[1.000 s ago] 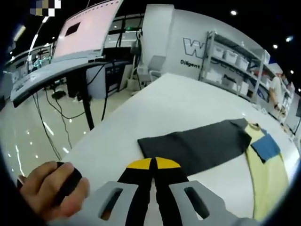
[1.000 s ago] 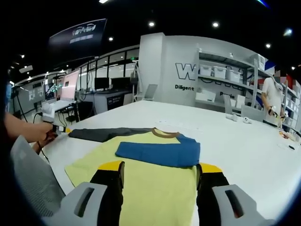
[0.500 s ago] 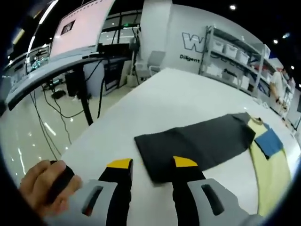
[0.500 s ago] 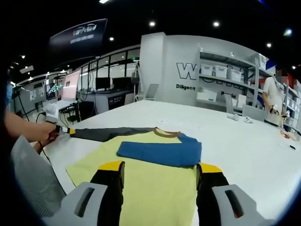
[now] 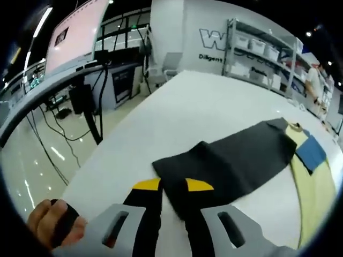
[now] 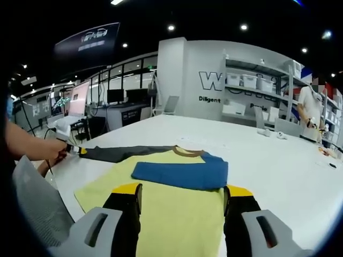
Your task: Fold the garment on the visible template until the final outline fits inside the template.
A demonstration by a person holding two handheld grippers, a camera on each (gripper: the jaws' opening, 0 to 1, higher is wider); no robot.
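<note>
In the left gripper view, the left gripper point(image 5: 172, 184) sits low at the end of the dark grey sleeve point(image 5: 230, 163), its yellow-tipped jaws drawn close with only a narrow gap between them. The near corner of the sleeve's cuff lies right at the tips, but whether the cloth is actually pinched I cannot tell — the edge of the fabric passes over the right jaw and hides the contact. The sleeve runs away from the gripper, ahead and to its right, lying flat on the white table point(image 5: 182, 107). At its far end it joins the yellow body of the garment point(image 5: 316, 182), where a blue sleeve point(image 5: 311, 152) is folded across. A hand point(image 5: 53, 231) shows low on the gripper's left, wrapped round a dark grip.

In the right gripper view, the right gripper point(image 6: 182, 191) has its jaws wide apart and holding nothing; they rest low over the yellow garment point(image 6: 177, 219), which spreads out between and beyond them. Just ahead of the tips the blue sleeve point(image 6: 179, 174) lies folded across the chest, and past it is the brown collar point(image 6: 188, 152). The dark grey sleeve point(image 6: 120, 152) stretches out ahead and to the gripper's left (still unfolded), ending where the other gripper point(image 6: 75, 149) meets its cuff. A person point(image 6: 311, 115) stands far off to the right by the shelving point(image 6: 257, 85).
</note>
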